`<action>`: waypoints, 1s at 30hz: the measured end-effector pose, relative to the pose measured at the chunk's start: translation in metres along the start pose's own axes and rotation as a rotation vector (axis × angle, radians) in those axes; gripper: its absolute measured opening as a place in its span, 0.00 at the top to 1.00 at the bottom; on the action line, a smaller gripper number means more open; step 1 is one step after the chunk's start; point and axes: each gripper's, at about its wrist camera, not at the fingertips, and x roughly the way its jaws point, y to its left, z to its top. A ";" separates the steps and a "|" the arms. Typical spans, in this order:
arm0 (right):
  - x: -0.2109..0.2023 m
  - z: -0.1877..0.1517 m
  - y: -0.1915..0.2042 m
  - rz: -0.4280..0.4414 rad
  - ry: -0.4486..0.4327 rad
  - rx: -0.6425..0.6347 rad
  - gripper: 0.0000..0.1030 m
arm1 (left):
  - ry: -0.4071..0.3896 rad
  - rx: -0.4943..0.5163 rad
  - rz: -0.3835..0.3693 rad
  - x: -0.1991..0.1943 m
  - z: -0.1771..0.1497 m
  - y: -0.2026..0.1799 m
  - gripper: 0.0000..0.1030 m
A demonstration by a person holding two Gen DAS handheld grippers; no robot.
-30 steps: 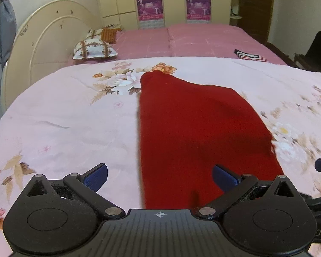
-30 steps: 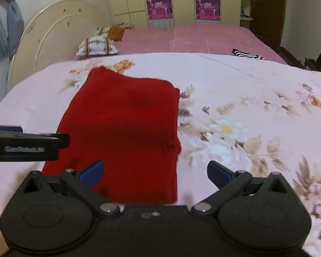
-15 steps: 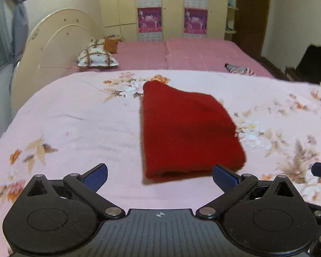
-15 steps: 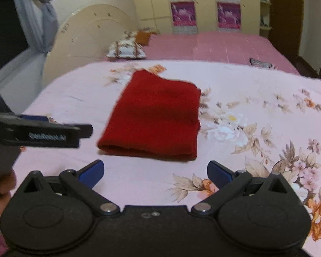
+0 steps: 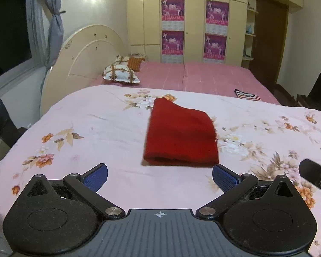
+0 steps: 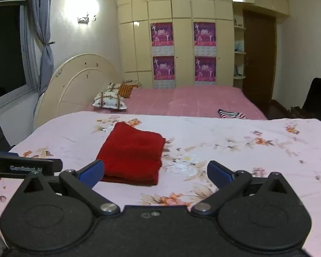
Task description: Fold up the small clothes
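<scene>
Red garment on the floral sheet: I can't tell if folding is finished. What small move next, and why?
Probably keep both claws clear: the red garment lies folded, layered edge nearest, on the floral sheet; left claw and right claw are open, empty.

only readable text is "GenRobot.AI" in white, on the black left gripper [image 6: 24,167] poking in at the frame's left edge. posters [image 6: 162,34] too blurry.

Red cloth [image 5: 180,138]: soft, matt, fuzzy knit. Bedspread [image 5: 96,128]: thin, smooth, floral printed fabric, lightly creased. Left gripper [image 5: 159,176]: matt black plastic body, textured blue pads [image 5: 224,178], shiny metal pivots.
</scene>
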 end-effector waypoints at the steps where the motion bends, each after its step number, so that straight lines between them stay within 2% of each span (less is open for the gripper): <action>1: -0.006 -0.001 -0.003 -0.002 -0.006 0.004 0.01 | -0.004 0.000 0.003 -0.008 -0.003 -0.003 0.00; 13: -0.053 -0.012 -0.013 0.018 -0.078 0.004 0.01 | -0.086 -0.029 0.043 -0.076 -0.026 -0.013 0.00; 24: -0.070 -0.017 -0.013 0.023 -0.097 0.002 0.01 | -0.101 -0.028 0.036 -0.096 -0.036 -0.018 0.00; 30: -0.073 -0.021 -0.009 -0.007 -0.092 -0.013 0.01 | -0.108 -0.019 0.043 -0.101 -0.040 -0.019 0.00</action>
